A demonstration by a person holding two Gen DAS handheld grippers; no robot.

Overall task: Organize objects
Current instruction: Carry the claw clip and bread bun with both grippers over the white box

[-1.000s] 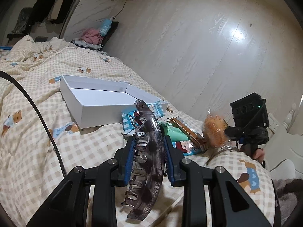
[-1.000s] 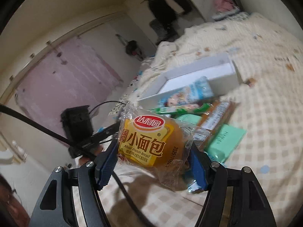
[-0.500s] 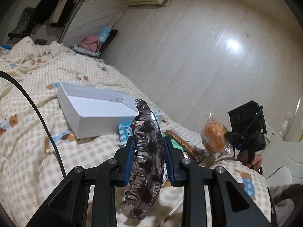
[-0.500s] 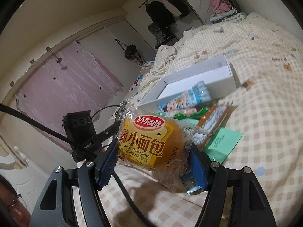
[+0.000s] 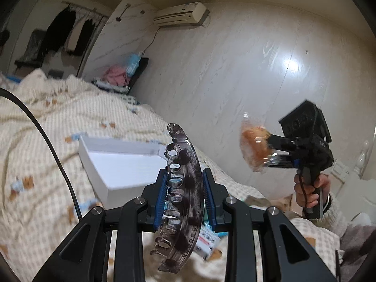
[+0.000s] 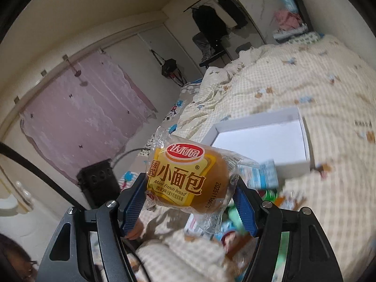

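Above the bed and near the white box (image 6: 260, 141), the right gripper (image 6: 190, 202) squeezes a soft, light bread pack (image 6: 188, 178) by its sides, while the left gripper (image 5: 184, 199) pinches a stiff, easily snapped hair clip (image 5: 182, 195) mid-body.

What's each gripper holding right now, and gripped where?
Left gripper pinches a hair clip at the middle of its curved body. Right gripper clamps a wrapped bread bun by its two sides.
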